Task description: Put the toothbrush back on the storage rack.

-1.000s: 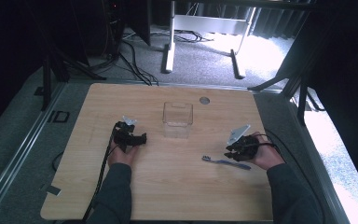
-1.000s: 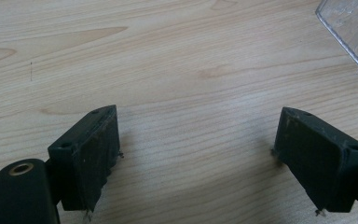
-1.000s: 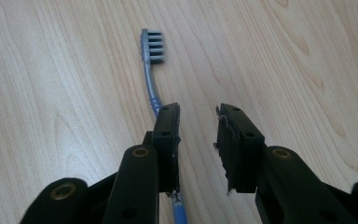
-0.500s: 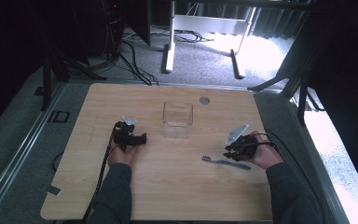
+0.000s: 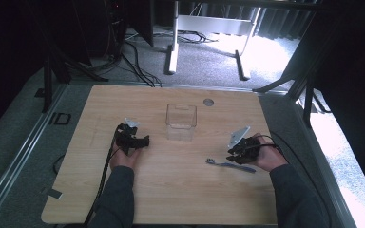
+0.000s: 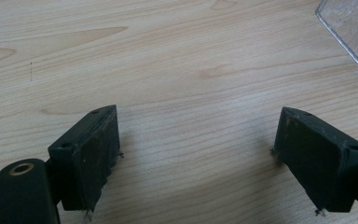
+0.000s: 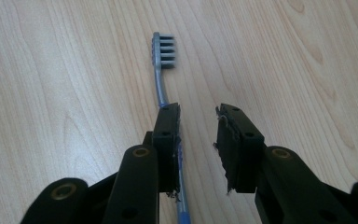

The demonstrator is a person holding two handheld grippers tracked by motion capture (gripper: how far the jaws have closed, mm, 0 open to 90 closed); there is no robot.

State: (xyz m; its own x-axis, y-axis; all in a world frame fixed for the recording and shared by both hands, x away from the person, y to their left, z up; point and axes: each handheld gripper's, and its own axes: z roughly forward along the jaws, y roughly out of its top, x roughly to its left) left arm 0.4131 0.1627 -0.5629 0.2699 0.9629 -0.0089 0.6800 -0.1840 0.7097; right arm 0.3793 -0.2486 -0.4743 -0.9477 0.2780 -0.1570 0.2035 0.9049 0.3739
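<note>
My right gripper (image 7: 198,116) hovers with jaws narrowly parted above the slim blue toothbrush (image 7: 161,77) lying flat on the grainy wooden table (image 7: 51,93), its handle under one jaw.

Your toothbrush (image 7: 161,79) has a grey head and neck, with grey bristles in rows, and its handle turns blue toward your right gripper (image 7: 198,140), whose jaws are black with brass-coloured rivets. Your left gripper (image 6: 198,154) has the same black jaws and a brass-coloured rivet. The table (image 5: 171,190) is pale wood with darker grain streaks and a round grey disc. The box (image 5: 181,121) is clear. Your sleeves (image 5: 116,199) are dark grey.
</note>
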